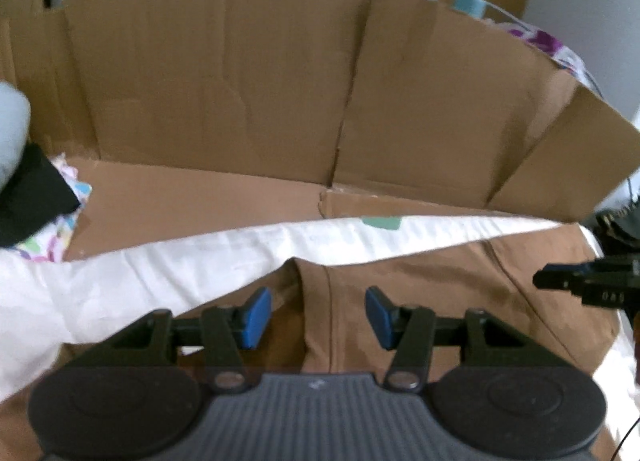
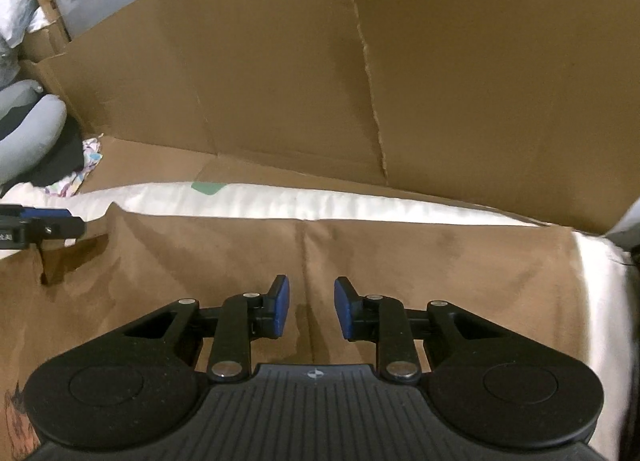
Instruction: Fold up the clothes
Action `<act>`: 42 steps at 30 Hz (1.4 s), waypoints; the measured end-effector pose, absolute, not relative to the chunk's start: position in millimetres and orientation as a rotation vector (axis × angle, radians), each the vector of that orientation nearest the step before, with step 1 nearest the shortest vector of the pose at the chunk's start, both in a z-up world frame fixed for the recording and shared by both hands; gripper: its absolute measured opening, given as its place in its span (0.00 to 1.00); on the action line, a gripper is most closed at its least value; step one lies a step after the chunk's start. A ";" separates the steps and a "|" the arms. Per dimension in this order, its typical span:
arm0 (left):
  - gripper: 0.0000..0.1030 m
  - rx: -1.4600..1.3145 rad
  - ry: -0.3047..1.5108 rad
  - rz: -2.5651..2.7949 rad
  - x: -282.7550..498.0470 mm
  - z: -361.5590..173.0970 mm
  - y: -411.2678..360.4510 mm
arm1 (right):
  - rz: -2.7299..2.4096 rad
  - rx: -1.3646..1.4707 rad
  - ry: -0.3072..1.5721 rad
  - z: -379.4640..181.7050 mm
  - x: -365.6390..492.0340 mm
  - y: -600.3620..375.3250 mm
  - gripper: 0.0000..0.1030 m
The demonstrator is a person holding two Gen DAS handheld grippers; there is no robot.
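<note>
Backdrop: cardboard wall [image 2: 280, 73] stands propped behind a white sheet [image 1: 120, 285], fencing off the folding area so the cloth cannot slide off the far side.
Left tool: left tool [image 1: 318, 315] is released, its blue pads [image 1: 256, 317] apart with nothing pinched, hanging just over the brown garment [image 1: 440, 301] near the garment's upper-left corner, where a raised crease runs between the jaws.
Right tool: right tool [image 2: 308, 311] is also released, jaws parted more narrowly and empty, low above the middle of the garment, straddling a seam line [image 2: 304, 261]; in my judgement both sit low and tilted down in order to pinch cloth.
Task thing: brown garment lies spread mostly flat on the sheet, its far edge parallel to the cardboard wall, with a small lifted fold at its left end beside the left tool.
Why flat: a spread garment gives clean edges to grab and fold over.
Beyond the garment: a green patch [image 1: 382, 223] shows on the sheet between garment and cardboard wall.
Far left of the garment: a black cloth [image 1: 36, 193], a patterned cloth [image 1: 52, 241] and a grey cushion [image 2: 28, 133] are heaped, apparently set aside.
</note>
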State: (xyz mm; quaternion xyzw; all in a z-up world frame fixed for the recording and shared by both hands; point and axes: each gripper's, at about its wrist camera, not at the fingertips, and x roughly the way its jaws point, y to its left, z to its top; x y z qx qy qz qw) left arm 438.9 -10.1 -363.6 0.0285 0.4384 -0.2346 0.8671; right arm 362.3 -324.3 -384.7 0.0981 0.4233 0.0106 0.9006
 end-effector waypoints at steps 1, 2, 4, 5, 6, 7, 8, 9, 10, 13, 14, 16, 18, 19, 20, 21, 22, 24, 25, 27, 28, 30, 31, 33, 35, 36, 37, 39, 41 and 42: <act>0.54 0.045 0.923 -0.486 442.3 -367.6 -10.9 | 0.023 0.206 0.875 -387.8 366.9 -323.3 0.29; 0.54 0.030 0.929 -0.486 444.9 -371.1 -11.3 | 0.026 0.207 0.875 -389.8 370.9 -322.5 0.28; 0.54 0.005 0.938 -0.488 449.1 -376.5 -11.7 | 0.031 0.210 0.873 -393.1 378.4 -320.7 0.27; 0.53 0.000 0.943 -0.492 450.7 -379.1 -12.2 | 0.034 0.212 0.872 -394.4 381.9 -319.6 0.25; 0.50 -0.005 0.949 -0.496 452.2 -381.7 -12.7 | 0.038 0.209 0.873 -395.3 385.0 -317.8 0.23; 0.48 -0.010 0.955 -0.499 453.8 -384.3 -13.2 | 0.042 0.206 0.875 -396.1 388.0 -316.0 0.21; 0.40 -0.017 0.966 -0.498 455.8 -387.5 -13.3 | 0.046 0.204 0.877 -397.1 391.1 -314.2 0.20; 0.30 -0.021 0.970 -0.500 456.7 -389.4 -13.4 | 0.050 0.199 0.886 -398.3 394.6 -311.8 0.16; 0.24 -0.025 0.975 -0.502 457.7 -391.3 -13.4 | 0.054 0.195 0.893 -399.5 397.8 -309.6 0.14; 0.08 -0.005 0.973 -0.507 458.7 -394.4 -14.7 | 0.060 0.183 0.913 -402.6 406.6 -303.2 0.14; 0.05 0.008 0.969 -0.511 458.6 -395.0 -15.4 | 0.055 0.173 0.925 -405.0 409.9 -301.7 0.14; 0.04 0.029 0.961 -0.519 458.9 -395.7 -16.3 | 0.042 0.160 0.945 -409.7 417.1 -300.5 0.10; 0.04 0.040 0.959 -0.524 461.2 -396.5 -16.4 | 0.017 0.153 0.960 -413.4 423.7 -301.6 0.08; 0.04 0.044 0.962 -0.525 462.8 -397.6 -16.4 | 0.004 0.147 0.966 -414.7 426.6 -302.1 0.06; 0.04 0.046 0.963 -0.526 464.3 -398.7 -16.0 | 0.001 0.129 0.965 -415.3 429.3 -300.5 0.06; 0.04 0.045 0.965 -0.528 466.1 -400.0 -15.8 | -0.001 0.110 0.964 -415.9 432.0 -298.9 0.06; 0.04 0.045 0.966 -0.528 468.4 -401.6 -16.4 | -0.004 0.092 0.963 -416.5 434.8 -297.3 0.05; 0.04 0.046 0.969 -0.529 471.3 -404.6 -18.1 | -0.010 0.070 0.960 -417.5 440.1 -296.6 0.04; 0.05 0.051 0.969 -0.528 471.8 -406.0 -19.4 | -0.016 0.079 0.959 -418.0 442.6 -298.7 0.04; 0.06 0.061 0.970 -0.524 472.6 -408.0 -21.7 | -0.028 0.097 0.956 -418.6 444.7 -301.0 0.04; 0.07 0.055 0.971 -0.521 472.8 -407.8 -21.9 | -0.033 0.103 0.953 -418.9 445.1 -301.8 0.04; 0.07 0.035 0.973 -0.514 472.5 -405.3 -19.9 | -0.038 0.101 0.947 -419.4 444.1 -301.5 0.04; 0.07 0.023 0.968 -0.512 470.5 -402.3 -17.4 | -0.036 0.111 0.949 -419.1 444.4 -303.2 0.04; 0.18 0.027 0.950 -0.503 465.4 -394.6 -12.3 | -0.032 0.131 0.953 -418.4 445.0 -306.6 0.04; 0.19 0.066 0.928 -0.483 461.4 -386.0 -6.5 | -0.021 0.135 0.967 -417.1 448.6 -308.7 0.04; 0.19 0.089 0.919 -0.472 460.4 -382.0 -3.2 | -0.016 0.133 0.973 -416.4 450.7 -308.6 0.04; 0.19 0.097 0.914 -0.463 461.1 -379.0 1.6 | -0.012 0.131 0.980 -415.5 452.6 -308.5 0.04; 0.19 0.093 0.905 -0.456 462.7 -372.7 9.8 | -0.026 0.132 0.978 -409.6 452.4 -308.3 0.04; 0.19 0.085 0.882 -0.476 461.6 -365.7 10.3 | -0.019 0.147 0.935 -399.7 447.7 -309.4 0.05; 0.19 0.082 0.870 -0.488 460.9 -362.4 10.3 | -0.004 0.148 0.904 -393.8 443.0 -310.1 0.04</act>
